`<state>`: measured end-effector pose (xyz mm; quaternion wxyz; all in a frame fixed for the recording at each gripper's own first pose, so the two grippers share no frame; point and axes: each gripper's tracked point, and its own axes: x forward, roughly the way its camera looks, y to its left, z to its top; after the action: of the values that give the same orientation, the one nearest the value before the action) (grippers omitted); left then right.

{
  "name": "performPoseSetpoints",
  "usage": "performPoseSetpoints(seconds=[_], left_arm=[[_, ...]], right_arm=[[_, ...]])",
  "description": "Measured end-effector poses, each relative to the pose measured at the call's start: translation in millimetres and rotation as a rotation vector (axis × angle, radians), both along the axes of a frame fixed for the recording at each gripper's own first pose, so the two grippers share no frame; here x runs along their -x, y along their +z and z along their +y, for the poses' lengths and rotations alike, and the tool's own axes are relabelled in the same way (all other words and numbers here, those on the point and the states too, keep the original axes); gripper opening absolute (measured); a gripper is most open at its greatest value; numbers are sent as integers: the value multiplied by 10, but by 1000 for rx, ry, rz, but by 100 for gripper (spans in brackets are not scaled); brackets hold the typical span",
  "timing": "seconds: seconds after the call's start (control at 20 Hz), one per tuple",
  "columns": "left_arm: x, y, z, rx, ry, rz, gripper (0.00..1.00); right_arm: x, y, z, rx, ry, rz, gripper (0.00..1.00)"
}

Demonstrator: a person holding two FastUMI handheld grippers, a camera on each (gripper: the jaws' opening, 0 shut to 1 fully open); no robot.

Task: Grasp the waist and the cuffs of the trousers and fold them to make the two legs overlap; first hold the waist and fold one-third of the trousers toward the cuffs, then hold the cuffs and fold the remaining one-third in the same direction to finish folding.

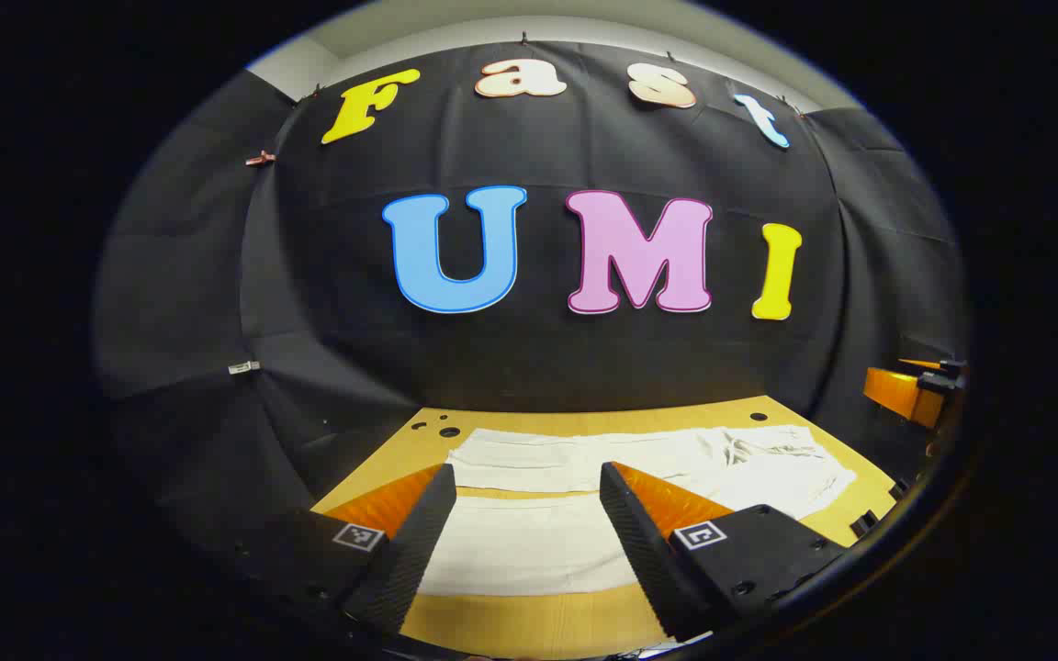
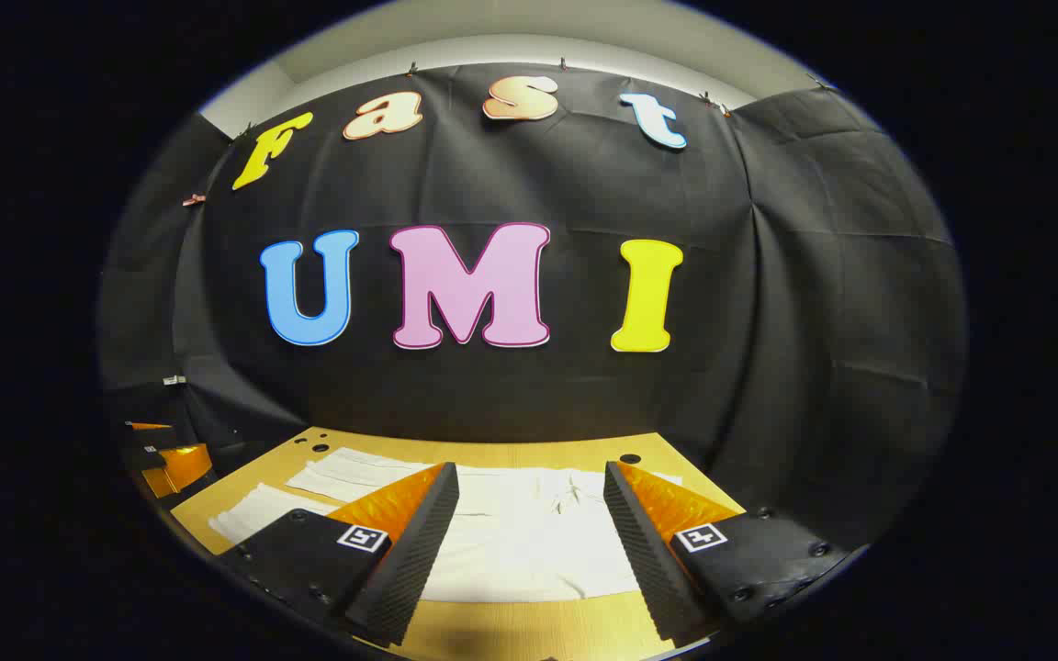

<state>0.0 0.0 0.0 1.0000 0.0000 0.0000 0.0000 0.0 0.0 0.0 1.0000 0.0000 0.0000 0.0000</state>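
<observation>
Trousers: white trousers (image 1: 639,468) lie flat and spread on the desk, unfolded, the two legs side by side and apart with a strip of bare wood between them.
Legs: in the left gripper view the far leg runs along the back of the desk, the near leg (image 1: 520,546) lies closer to the front edge and passes between that gripper's fingers.
Waist: in the left gripper view the waist, with a drawstring and some wrinkles, lies toward the desk's right end; in the right gripper view the trousers (image 2: 529,532) show their waist straight ahead, the drawstring in the middle.
Cuffs: in the right gripper view the leg ends reach toward the desk's left end, near the two holes at the back left corner.
Left gripper: the left gripper (image 1: 524,523) hovers above the near leg, fingers spread wide, nothing between them; whether the tips touch the cloth cannot be told.
Right gripper: the right gripper (image 2: 529,528) hangs over the waist end, fingers wide apart and gripping nothing.
Other sightings: the right gripper appears at the far right edge of the left gripper view, and the left gripper at the far left edge of the right gripper view, each too small to judge further.
Desk: a light wooden desk (image 1: 538,624) with dark round holes near its back edge.
Wall: black cloth wall (image 2: 768,321) behind the desk and round its sides.
</observation>
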Motion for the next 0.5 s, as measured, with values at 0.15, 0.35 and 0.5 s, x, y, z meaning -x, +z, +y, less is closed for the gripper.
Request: performPoseSetpoints(seconds=[0.15,0.35,0.5], left_arm=[[-252,-10,-64,6,23,19,98],[-404,86,-71,-15,37,0,99],[-485,155,-94,-35,30,-24,98]], right_arm=[[-268,-6,-176,-33,0,2,97],[-530,-99,-143,-87,60,24,98],[-654,-76,-222,-68,59,19,98]])
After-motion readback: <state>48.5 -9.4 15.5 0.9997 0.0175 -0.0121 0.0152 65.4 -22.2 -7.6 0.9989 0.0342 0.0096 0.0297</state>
